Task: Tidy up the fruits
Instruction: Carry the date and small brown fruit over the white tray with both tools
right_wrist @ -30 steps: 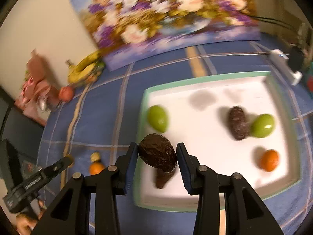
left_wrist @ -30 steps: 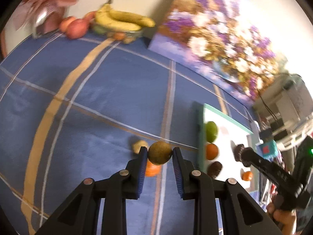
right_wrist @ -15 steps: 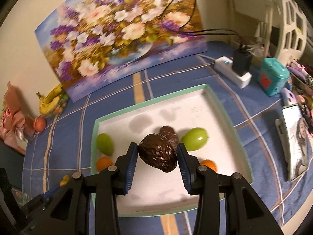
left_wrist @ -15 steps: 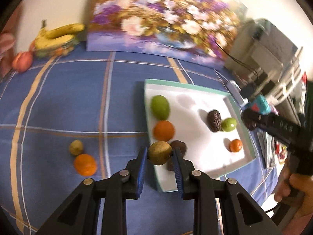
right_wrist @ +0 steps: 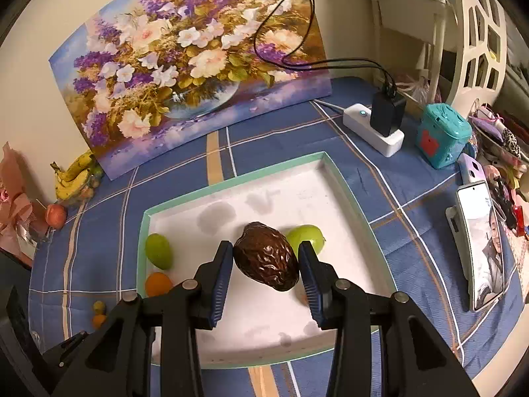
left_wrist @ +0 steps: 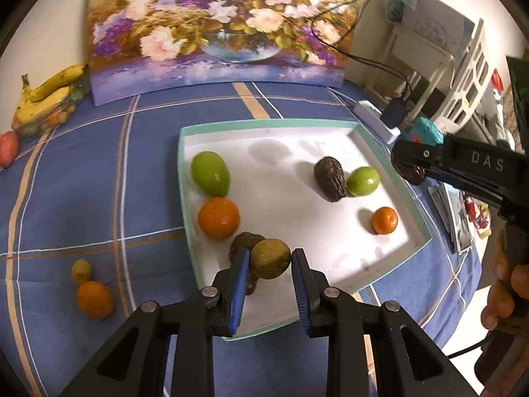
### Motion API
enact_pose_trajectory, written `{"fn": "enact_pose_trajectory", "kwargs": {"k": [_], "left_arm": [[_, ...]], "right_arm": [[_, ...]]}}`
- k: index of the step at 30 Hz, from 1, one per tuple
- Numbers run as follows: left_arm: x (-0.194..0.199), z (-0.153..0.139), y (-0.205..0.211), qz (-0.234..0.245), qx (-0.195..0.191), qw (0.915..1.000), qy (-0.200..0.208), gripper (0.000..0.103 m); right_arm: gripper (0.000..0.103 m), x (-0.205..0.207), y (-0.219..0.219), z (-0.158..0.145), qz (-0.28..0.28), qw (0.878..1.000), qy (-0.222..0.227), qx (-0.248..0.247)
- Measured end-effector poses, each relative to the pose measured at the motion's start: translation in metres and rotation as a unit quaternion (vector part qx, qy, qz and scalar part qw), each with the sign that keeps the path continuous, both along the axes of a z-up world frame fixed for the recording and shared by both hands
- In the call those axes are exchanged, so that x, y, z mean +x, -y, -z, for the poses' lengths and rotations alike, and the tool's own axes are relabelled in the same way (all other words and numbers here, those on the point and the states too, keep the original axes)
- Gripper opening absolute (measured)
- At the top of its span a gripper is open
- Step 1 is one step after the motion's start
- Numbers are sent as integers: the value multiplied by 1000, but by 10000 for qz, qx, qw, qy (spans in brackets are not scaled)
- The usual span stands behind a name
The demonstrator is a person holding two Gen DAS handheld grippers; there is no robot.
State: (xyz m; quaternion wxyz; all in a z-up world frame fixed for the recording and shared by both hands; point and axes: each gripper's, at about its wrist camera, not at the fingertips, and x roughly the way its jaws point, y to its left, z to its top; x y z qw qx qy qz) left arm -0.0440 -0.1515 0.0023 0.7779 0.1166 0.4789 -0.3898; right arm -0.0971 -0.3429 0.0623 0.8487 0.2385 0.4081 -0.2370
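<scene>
My left gripper (left_wrist: 269,264) is shut on a round olive-brown fruit (left_wrist: 270,258) and holds it over the near left corner of the white tray (left_wrist: 393,162). The tray holds a green fruit (left_wrist: 210,173), an orange (left_wrist: 218,218), a dark wrinkled fruit (left_wrist: 329,178), a second green fruit (left_wrist: 363,181), a small orange (left_wrist: 384,220) and a brown fruit (left_wrist: 243,242) behind my left fingers. My right gripper (right_wrist: 264,261) is shut on a dark brown wrinkled fruit (right_wrist: 266,260) above the tray (right_wrist: 347,178). An orange (left_wrist: 94,298) and a small yellow fruit (left_wrist: 81,271) lie on the cloth left of the tray.
A flower painting (left_wrist: 218,29) leans on the back wall. Bananas (left_wrist: 49,94) and a red fruit (left_wrist: 8,149) sit at the far left. A power strip with charger (right_wrist: 380,122), a teal box (right_wrist: 441,135) and a phone (right_wrist: 479,244) lie to the right of the tray.
Both grippers have carried their fruits over the tray. The left one came from the cloth beside the loose orange. The right one has risen and moved toward the tray's middle.
</scene>
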Motion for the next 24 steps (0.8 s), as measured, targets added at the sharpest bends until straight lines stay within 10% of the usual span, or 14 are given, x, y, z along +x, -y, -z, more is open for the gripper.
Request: {"fn": "enact_pose_trajectory", "kwargs": {"k": [24], "left_arm": [[-1, 29, 7, 10, 482, 9975, -513, 28]], "right_arm": [[42, 9, 9, 49, -141, 9959, -731, 506]]}}
